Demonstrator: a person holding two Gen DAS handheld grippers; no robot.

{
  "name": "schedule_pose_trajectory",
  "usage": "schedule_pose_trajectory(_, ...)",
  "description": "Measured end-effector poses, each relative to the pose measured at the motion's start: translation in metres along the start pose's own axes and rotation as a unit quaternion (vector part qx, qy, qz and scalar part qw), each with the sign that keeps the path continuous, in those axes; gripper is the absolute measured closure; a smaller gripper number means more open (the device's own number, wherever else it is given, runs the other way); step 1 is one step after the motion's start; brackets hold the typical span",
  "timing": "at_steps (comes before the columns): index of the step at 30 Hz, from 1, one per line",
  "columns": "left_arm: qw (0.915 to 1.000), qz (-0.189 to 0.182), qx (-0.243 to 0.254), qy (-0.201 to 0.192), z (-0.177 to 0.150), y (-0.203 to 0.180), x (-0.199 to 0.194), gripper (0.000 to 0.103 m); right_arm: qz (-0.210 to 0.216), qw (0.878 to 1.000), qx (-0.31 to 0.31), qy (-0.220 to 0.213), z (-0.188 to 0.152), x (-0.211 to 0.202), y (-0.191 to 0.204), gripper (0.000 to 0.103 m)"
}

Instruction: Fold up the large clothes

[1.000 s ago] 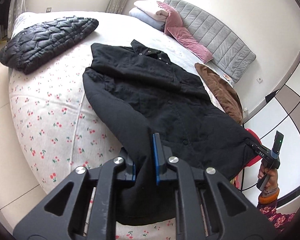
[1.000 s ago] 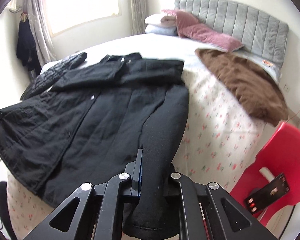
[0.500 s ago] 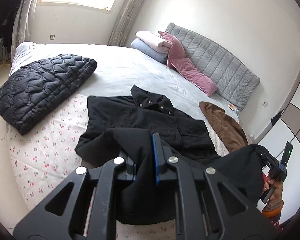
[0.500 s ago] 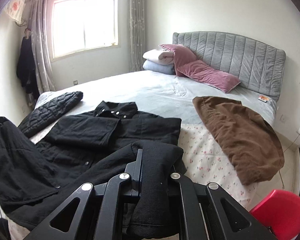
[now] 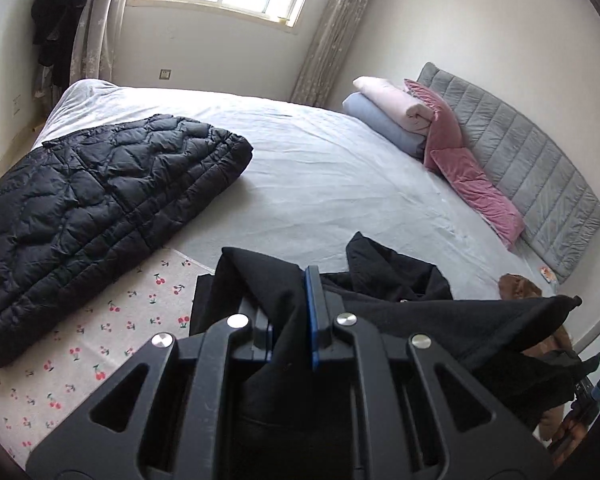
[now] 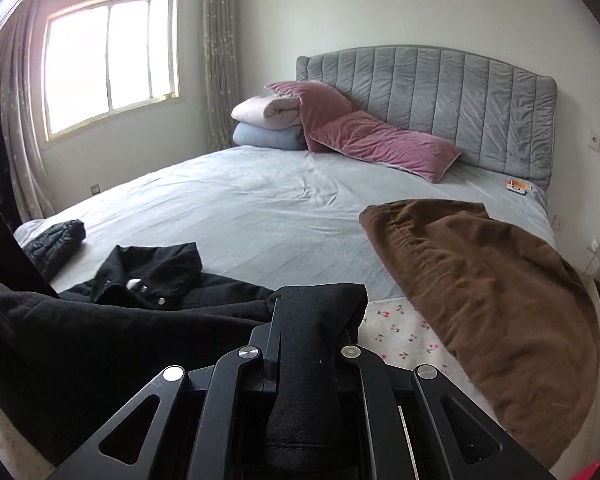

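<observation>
the left gripper pinches one end of the black coat, and the right gripper pinches another. the coat is lifted over the bed, collar end lying down.

Bed (coats, pillows, blanket)

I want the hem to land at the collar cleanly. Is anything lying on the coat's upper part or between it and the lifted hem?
Nothing visible. Both tongs, left and right, grip the black buttoned coat; its collar lies bare, brown garment off to the side.
</observation>
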State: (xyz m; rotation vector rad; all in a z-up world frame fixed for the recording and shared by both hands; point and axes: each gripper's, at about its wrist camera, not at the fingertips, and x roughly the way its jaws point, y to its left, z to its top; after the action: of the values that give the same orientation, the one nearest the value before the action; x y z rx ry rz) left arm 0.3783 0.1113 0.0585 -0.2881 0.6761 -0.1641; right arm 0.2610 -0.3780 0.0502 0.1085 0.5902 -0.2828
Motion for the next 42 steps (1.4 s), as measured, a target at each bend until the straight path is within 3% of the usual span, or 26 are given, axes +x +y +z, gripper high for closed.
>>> schedule_pose_trajectory(7,0.9972,0.062,-0.017,0.039,-0.034,0.013,0.093,0.088,-0.006,0.997,0.017,0.072,-0.026,0.107,0.001,0.092)
schedule_pose_trajectory(13,0.9968,0.065,-0.014,0.046,-0.047,0.014,0.103,0.084,-0.008,0.996,0.012,0.083,-0.032,0.117,0.002,0.087)
schedule_pose_trajectory(15,0.9971,0.054,-0.005,0.054,-0.043,0.011,0.093,0.072,0.006,0.996,0.015,0.086,-0.027,0.112,-0.001,0.084)
schedule_pose_trajectory(17,0.9976,0.045,0.01,0.053,-0.037,0.009,0.08,0.036,0.026,0.995,0.025,0.09,-0.022,0.102,-0.009,0.078)
schedule_pose_trajectory(18,0.9984,0.038,0.019,0.039,-0.034,0.009,0.066,0.028,0.041,0.995,0.034,0.087,-0.02,0.094,-0.016,0.07)
schedule_pose_trajectory(19,0.9989,0.031,0.028,0.021,-0.031,0.009,0.051,0.018,0.05,0.995,0.043,0.08,-0.017,0.085,-0.022,0.054)
schedule_pose_trajectory(21,0.9988,0.02,0.045,0.003,-0.025,0.01,0.029,0.017,0.058,0.995,0.058,0.054,-0.011,0.064,-0.034,0.033)
schedule_pose_trajectory(24,0.9966,0.006,0.078,0.027,-0.023,0.008,0.017,0.016,0.087,0.994,0.06,0.027,-0.002,0.036,-0.044,0.032)
schedule_pose_trajectory(28,0.983,0.043,0.164,0.071,-0.033,-0.003,0.041,0.016,0.112,0.993,-0.001,0.043,-0.001,0.032,-0.019,0.032)
schedule_pose_trajectory(31,0.9706,0.079,0.202,0.106,-0.037,-0.003,0.076,0.016,0.07,0.991,-0.072,0.086,-0.004,0.065,0.009,0.032)
schedule_pose_trajectory(34,0.9667,0.088,0.196,0.139,-0.032,0.005,0.11,0.016,0.021,0.988,-0.089,0.123,-0.003,0.106,0.011,0.032)
schedule_pose_trajectory(36,0.9708,0.079,0.169,0.151,-0.024,0.012,0.126,0.018,0.004,0.988,-0.073,0.139,0.001,0.132,-0.001,0.032)
schedule_pose_trajectory(37,0.9737,0.071,0.153,0.153,-0.02,0.014,0.13,0.027,0.004,0.987,-0.054,0.148,0.002,0.143,-0.008,0.032)
schedule_pose_trajectory(38,0.9763,0.06,0.141,0.153,-0.016,0.014,0.132,0.045,0.012,0.988,-0.029,0.154,0.003,0.152,-0.015,0.033)
schedule_pose_trajectory(39,0.9796,0.04,0.123,0.154,-0.012,0.015,0.133,0.058,0.031,0.988,-0.002,0.152,0.003,0.158,-0.02,0.043)
schedule_pose_trajectory(40,0.9804,0.033,0.114,0.157,-0.011,0.012,0.133,0.081,0.053,0.987,0.013,0.148,0.002,0.161,-0.022,0.076)
schedule_pose_trajectory(41,0.9805,0.037,0.115,0.155,-0.011,0.008,0.131,0.094,0.049,0.989,0.013,0.142,0.002,0.159,-0.02,0.085)
schedule_pose_trajectory(42,0.9804,0.041,0.125,0.146,-0.011,0.003,0.127,0.094,0.042,0.991,0.003,0.128,0.002,0.153,-0.015,0.091)
